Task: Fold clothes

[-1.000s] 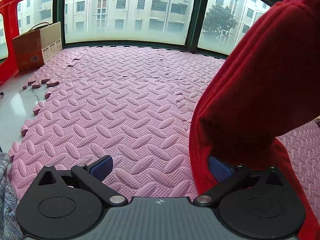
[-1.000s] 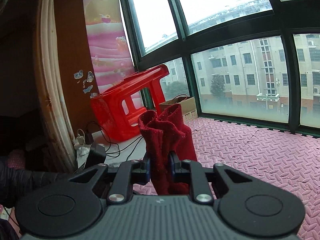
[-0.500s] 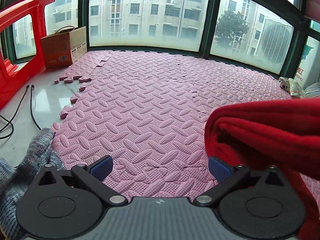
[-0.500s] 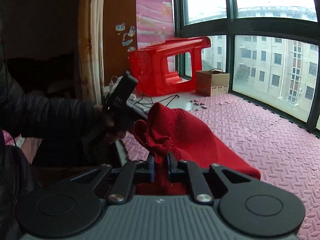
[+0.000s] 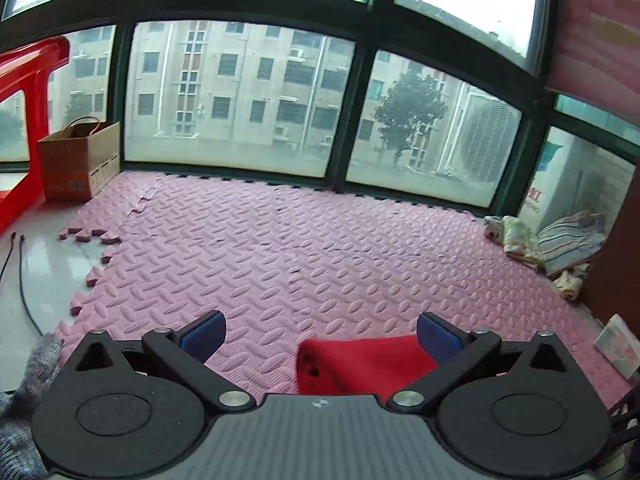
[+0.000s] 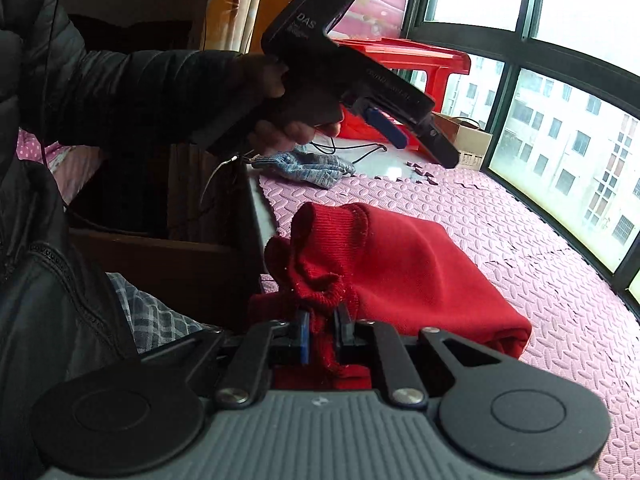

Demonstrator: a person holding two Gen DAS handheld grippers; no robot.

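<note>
Pink foam mat (image 5: 304, 248) spread across the floor up to the windows (image 5: 240, 96), seams showing, loose jigsaw edge at the left beside bare pale floor. On that mat, a red sweater (image 6: 404, 264) folded into a thick bundle, lying flat in the right wrist view, ribbed cuff or hem bunched up at the near end. Red plastic stool (image 6: 404, 56) at the far left side by the glass, cardboard box (image 5: 80, 160) next to it on the floor. Heap of striped and patterned cloth (image 5: 560, 240) in the far right corner of the left wrist view.

Right claw (image 6: 322, 330) closed tight on the sweater's bunched ribbed edge, blue pads pressing the knit from both sides, folded body of the garment stretching forward and to the right beyond the fingertips.

Left claw (image 5: 318, 334) spread wide, blue pads (image 5: 202, 334) well apart, gripping nothing. Seen from the other camera (image 6: 404, 128), held up in the air above and behind the sweater, clear of the fabric, gripped by a hand (image 6: 296, 128) in a dark jacket sleeve. From its own camera, a red corner of the sweater (image 5: 360, 364) low between the pads, nearer the right pad, below the claw rather than in it.

Grey knit glove (image 6: 308, 166) lying at the mat's near-left edge. Black cable (image 5: 16, 272) on the bare floor.
</note>
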